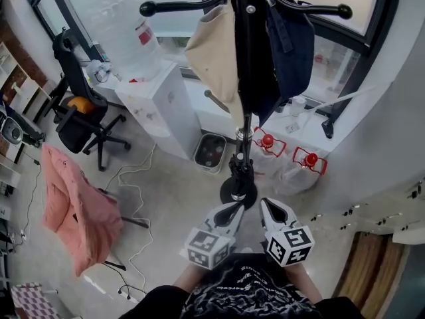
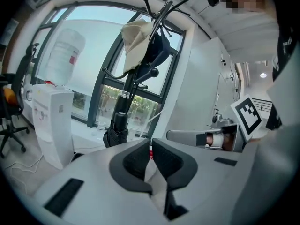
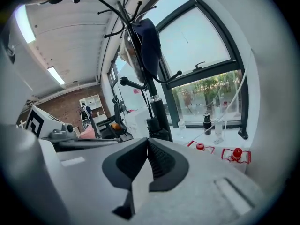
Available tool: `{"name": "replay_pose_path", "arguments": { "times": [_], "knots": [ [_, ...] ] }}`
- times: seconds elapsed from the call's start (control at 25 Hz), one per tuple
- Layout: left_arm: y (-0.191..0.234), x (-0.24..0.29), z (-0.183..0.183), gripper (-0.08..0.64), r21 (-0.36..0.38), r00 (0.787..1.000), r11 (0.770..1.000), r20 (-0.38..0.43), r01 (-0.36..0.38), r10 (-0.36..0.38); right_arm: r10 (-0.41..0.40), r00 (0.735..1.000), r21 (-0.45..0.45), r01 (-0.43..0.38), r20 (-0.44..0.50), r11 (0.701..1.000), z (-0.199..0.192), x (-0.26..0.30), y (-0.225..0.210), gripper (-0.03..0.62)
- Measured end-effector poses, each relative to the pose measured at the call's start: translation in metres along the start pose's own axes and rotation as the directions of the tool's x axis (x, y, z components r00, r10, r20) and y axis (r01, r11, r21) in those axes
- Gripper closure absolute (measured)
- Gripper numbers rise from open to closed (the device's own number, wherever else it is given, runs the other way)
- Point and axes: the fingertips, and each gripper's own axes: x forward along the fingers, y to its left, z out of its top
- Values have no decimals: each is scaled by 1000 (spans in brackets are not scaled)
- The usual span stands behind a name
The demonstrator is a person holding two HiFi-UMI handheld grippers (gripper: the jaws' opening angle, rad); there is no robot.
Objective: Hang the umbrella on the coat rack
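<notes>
- A pink garment [image 1: 76, 208] droops over a stand on the floor at far left. A black swivel office chair [image 1: 80, 108] stands behind it.
- A white water dispenser [image 1: 159, 105] topped by a clear plastic bottle [image 1: 129, 32] stands by the curved window.
- A cream fabric bag [image 1: 216, 48] hangs from the upper arms of the black metal coat rack [image 1: 247, 18].
- The left claw [image 1: 233, 209] is held well short of the rack. In the left gripper view its dark pads [image 2: 136, 161] are drawn almost together, with only a thin slit between them. Nothing is in its grip.
- The folded black umbrella [image 1: 240, 168] sits low against the rack's pole, just above the round base. Both gripper views show it there, bunched beside the pole [image 2: 116, 132] [image 3: 157, 128]. It appears to hang free of the floor, though the peg or loop carrying it cannot be made out.
- The right claw [image 1: 267, 206] is level with its partner. The right gripper view shows its pads [image 3: 159, 161] pressed fully together, and it holds nothing.
- A navy garment [image 1: 292, 45] hangs on the rack's right side.
- Two clear jugs with red caps [image 1: 311, 159] stand on the floor below the window.
- Progress: the hanging looks complete, with the umbrella on the rack and both claws clear of it. At most, stepping away remains.
</notes>
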Motion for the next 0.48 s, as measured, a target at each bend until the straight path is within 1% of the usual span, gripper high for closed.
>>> {"name": "replay_pose_path", "arguments": {
  "times": [0.04, 0.12, 0.16, 0.32, 0.48],
  "knots": [
    [-4, -2, 0, 540, 18, 1000, 1000, 3, 3, -3, -6, 1000, -12, 6, 12, 1000, 1, -3, 1, 588],
    [-10, -4, -4, 545, 55, 1000, 998, -6, 7, -6, -9, 999, -19, 10, 42, 1000, 4, -8, 4, 588],
    [-12, -5, -5, 548, 56, 1000, 998, -6, 8, -8, -8, 998, -17, 9, 60, 1000, 5, -11, 6, 588],
    [-18, -9, 0, 549, 0, 1000, 1000, 30, 4, -4, 12, 995, -33, -9, 98, 999, 9, -18, 16, 588],
    [-23, -12, 0, 549, 15, 999, 1000, 46, -13, 12, 15, 994, -65, -9, 104, 998, 7, -21, 24, 588]
  ]
}}
